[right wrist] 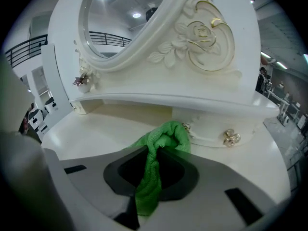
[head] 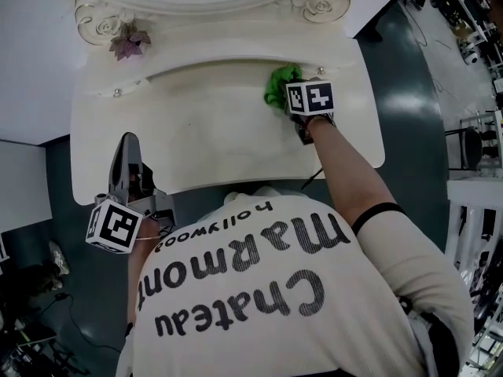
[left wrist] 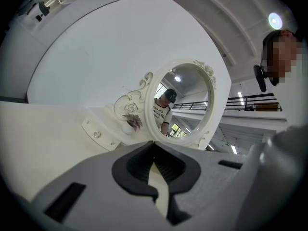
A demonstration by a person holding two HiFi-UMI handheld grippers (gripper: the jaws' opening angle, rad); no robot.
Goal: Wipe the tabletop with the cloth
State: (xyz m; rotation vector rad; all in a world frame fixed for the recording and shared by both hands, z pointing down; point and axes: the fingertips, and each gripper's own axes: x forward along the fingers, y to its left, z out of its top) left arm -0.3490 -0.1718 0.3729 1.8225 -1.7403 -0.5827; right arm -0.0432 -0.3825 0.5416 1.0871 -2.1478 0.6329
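A green cloth [head: 280, 83] lies bunched at the back right of the white tabletop [head: 196, 136], close under the raised shelf. My right gripper [head: 288, 94] is shut on the cloth, its marker cube just behind. In the right gripper view the cloth [right wrist: 162, 141] runs down between the dark pads and bulges out in front of them, resting on the tabletop [right wrist: 96, 134]. My left gripper [head: 127, 154] hangs shut and holding nothing at the table's front left edge. It points up toward the mirror, jaws together [left wrist: 155, 173].
An ornate oval mirror [left wrist: 182, 104] stands at the back of the vanity. A small pot of purple flowers [head: 129, 42] sits on the shelf at left. Drawer knobs [right wrist: 231, 137] stick out just right of the cloth. Dark floor [head: 409, 93] lies beside the table.
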